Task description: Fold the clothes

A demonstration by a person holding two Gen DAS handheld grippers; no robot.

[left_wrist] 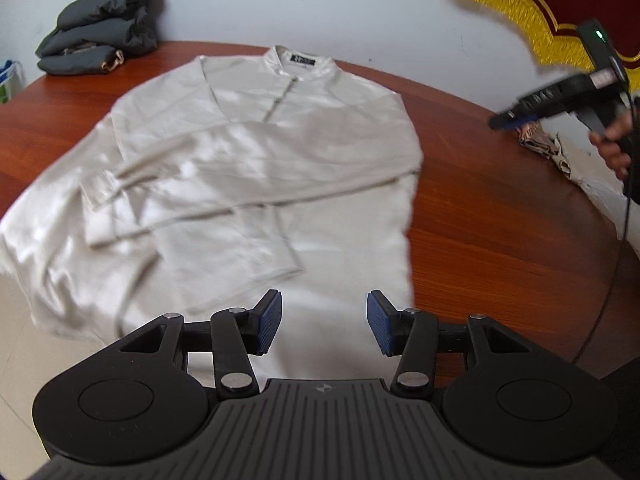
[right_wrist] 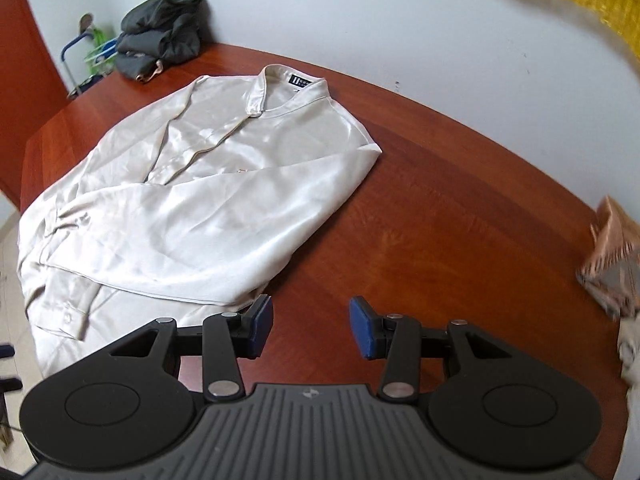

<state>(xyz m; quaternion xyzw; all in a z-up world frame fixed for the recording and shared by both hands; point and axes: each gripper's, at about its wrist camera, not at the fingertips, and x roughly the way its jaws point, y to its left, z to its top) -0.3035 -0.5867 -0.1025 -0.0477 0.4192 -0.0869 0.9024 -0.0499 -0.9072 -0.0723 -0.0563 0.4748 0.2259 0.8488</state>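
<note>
The pale shirt (left_wrist: 256, 168) lies flat on the round wooden table (left_wrist: 480, 216), with the collar (left_wrist: 298, 62) at the far side from both tongs and the hem near them. Both sleeves are folded across the chest, one over the other, so the shirt is partly folded; the body is still at its full length.

The left tongs (left_wrist: 324, 322) hang above the near part of the shirt, with the jaws apart and nothing between them. The right tongs (right_wrist: 311, 328) are also apart and hold nothing; they hang over bare wood, and the right side edge of the shirt is just to their left.

I judge the step in hand to be the fold of the body, which would bring the hem toward the collar. To do it well, each pair of tongs should take one corner of the hem, pinch only the cloth layers that must travel, lift both corners evenly, and lay them down without pulling the crossed sleeves out of place.

The cloth looks thin, smooth and a little shiny, like satin, so it will probably slide easily and keep soft wrinkles. The table is polished and reddish brown. A dark bundle of clothes (left_wrist: 100, 32) lies far ahead to the left, beside the wall.
</note>
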